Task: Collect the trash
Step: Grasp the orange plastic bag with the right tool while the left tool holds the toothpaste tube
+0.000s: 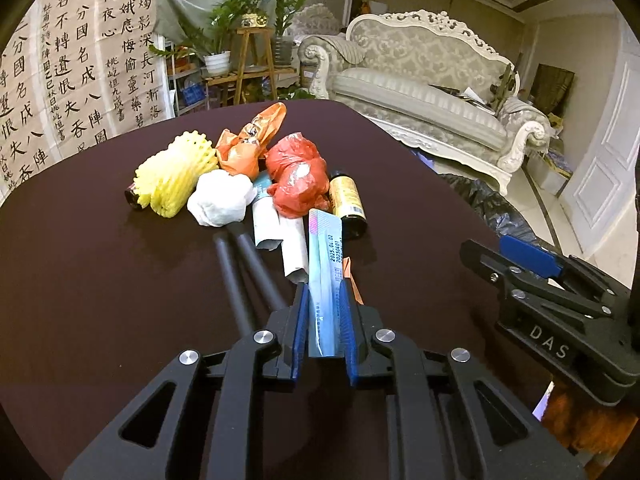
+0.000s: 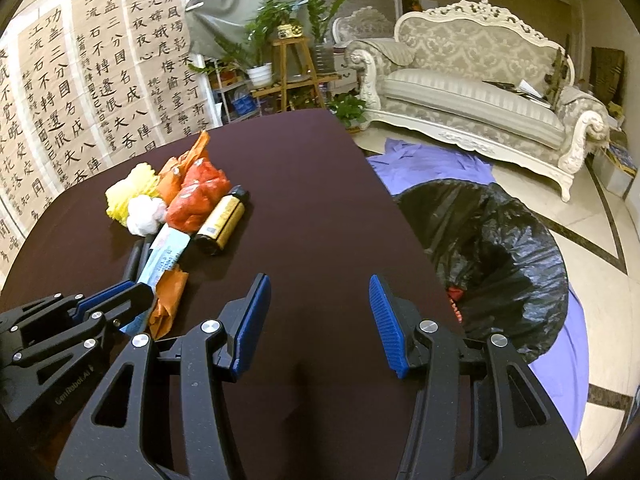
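Table [image 1: 100, 280]: dark brown, matte, rounded far edge; the trash lies in one cluster toward its 11 o'clock side in the right wrist view.
Room: walls at 10 o'clock hung with calligraphy sheets [image 1: 76, 80]; potted plants on a wooden stand [image 1: 252, 60] at 12 o'clock; one ornate pale sofa [image 1: 420, 92] at 2 o'clock; tiled floor with a purple cloth [image 2: 432, 164] spread on it.
Trash bag [image 2: 500, 248]: one, black, mouth open, on the floor just beside the table's edge at 3 o'clock in the right wrist view.
Left gripper [image 1: 324, 320]: jaws clamped on a flat pale blue packet [image 1: 325, 256], which sticks out ahead toward the cluster.
Right gripper [image 2: 318, 320]: jaws apart, nothing between them, above bare table between the cluster and the trash bag.
Foam fruit net [image 1: 176, 176]: one, yellow, at the cluster's 9 o'clock end.
White wad [image 1: 220, 198]: one, touching the net.
Crumpled plastic bags: two, one orange [image 1: 244, 148] and one red [image 1: 300, 176], side by side.
Dark bottle with gold label [image 1: 348, 200]: one, lying on its side at the cluster's 3 o'clock edge.
Paper tubes [image 1: 280, 236]: two, pale, lying beside the packet.
Black rods [image 1: 240, 264]: two, side by side, left of the tubes.
Orange wrapper [image 2: 168, 300]: one, just beside the left gripper.
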